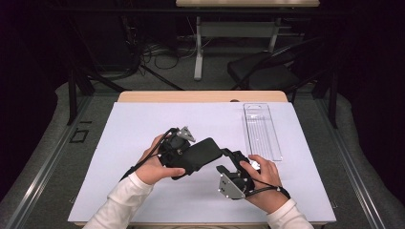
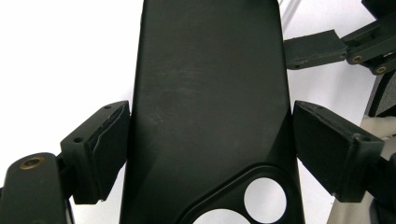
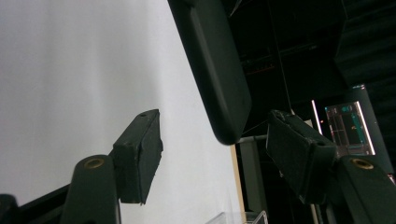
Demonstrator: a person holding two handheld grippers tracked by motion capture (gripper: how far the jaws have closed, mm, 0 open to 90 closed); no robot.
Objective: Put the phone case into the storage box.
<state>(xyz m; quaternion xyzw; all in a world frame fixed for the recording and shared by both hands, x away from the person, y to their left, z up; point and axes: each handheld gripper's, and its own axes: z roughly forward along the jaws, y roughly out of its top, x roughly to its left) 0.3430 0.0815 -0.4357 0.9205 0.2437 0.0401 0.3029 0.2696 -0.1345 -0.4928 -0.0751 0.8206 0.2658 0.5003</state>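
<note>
from above, the left gripper point(image 1: 187, 153) clamps a black phone case point(image 1: 200, 155) over the white table point(image 1: 143, 133), the right gripper point(image 1: 228, 161) at its end. the left gripper view shows both pads pressing the case's sides. in the right gripper view, the jaws stand apart around the case's corner, no pad touching.
</note>
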